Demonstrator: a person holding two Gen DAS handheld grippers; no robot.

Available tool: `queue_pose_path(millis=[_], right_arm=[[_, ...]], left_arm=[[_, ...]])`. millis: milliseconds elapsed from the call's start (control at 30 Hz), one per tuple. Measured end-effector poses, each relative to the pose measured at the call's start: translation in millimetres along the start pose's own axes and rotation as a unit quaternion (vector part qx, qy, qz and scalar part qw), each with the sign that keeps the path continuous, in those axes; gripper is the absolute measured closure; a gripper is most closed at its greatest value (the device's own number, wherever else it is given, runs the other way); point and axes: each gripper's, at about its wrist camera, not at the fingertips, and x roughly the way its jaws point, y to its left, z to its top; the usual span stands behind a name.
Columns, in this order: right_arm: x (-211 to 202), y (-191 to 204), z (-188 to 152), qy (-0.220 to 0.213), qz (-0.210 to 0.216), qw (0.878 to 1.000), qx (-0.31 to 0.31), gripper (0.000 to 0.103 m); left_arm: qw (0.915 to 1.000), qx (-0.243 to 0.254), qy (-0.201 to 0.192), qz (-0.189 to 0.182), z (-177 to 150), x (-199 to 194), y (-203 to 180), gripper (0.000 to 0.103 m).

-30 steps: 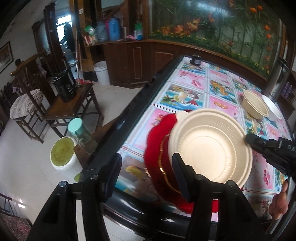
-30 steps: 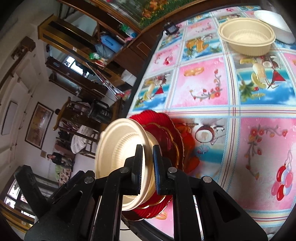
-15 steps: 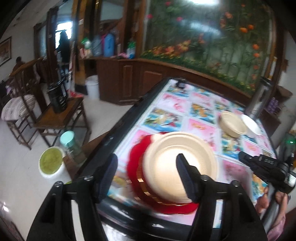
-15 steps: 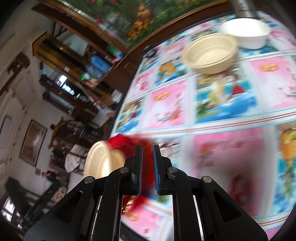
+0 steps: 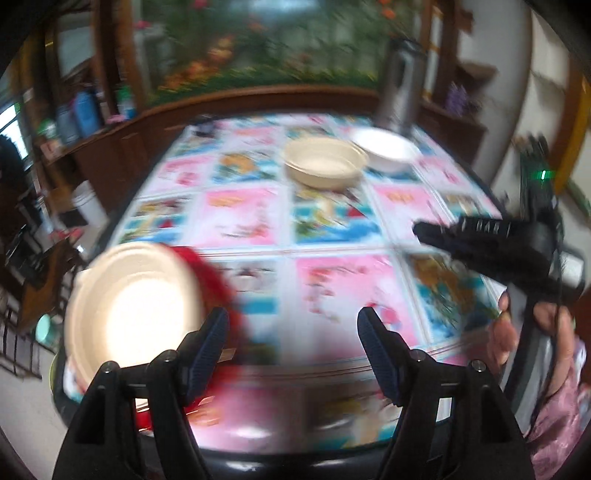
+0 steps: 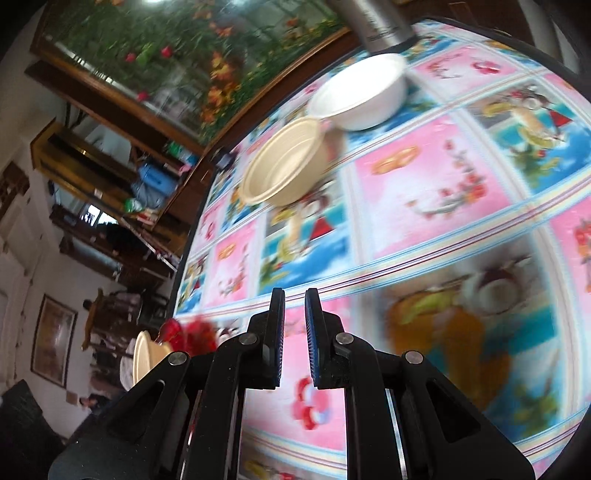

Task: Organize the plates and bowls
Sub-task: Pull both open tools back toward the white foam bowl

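Note:
A cream paper plate (image 5: 129,314) lies on a red plate (image 5: 210,273) at the table's near left corner; both show small in the right wrist view, the cream plate (image 6: 142,356) and the red plate (image 6: 192,330). A beige bowl (image 5: 325,166) and a white bowl (image 5: 384,147) stand side by side at the far end, also in the right wrist view, beige (image 6: 284,166) and white (image 6: 362,92). My left gripper (image 5: 293,332) is open and empty just right of the plates. My right gripper (image 6: 294,297), seen from the left wrist (image 5: 480,240), is shut and empty above the table.
The table carries a pink and blue pictured cloth (image 5: 332,229). A steel flask (image 5: 399,88) stands behind the white bowl, also in the right wrist view (image 6: 376,22). Wooden cabinets and a flower picture line the far wall. Chairs stand on the floor to the left.
My left gripper has swung right, off the plate stack. My right gripper has drawn back from the cream plate and now points toward the far bowls.

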Motion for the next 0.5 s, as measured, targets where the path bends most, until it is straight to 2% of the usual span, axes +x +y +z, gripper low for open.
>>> queue_pose_path(millis=[133,300,500], right_arm=[[-12,-29,13,-0.008,-0.008,1.000,0.021,0.092],[-22,-56,30,-0.014,-0.026,0.999,0.041,0.092],[-27,-60,74,-0.023,-0.028,0.998,0.041,0.091]], left_arm=[[0.9995,0.013,0.028,0.001,13,34,-25,0.031],[0.9983,-0.009,0.057,-0.005,37,71,-36,0.031],[0.9970,-0.052,0.055,-0.017,80,92,-37,0.031]])
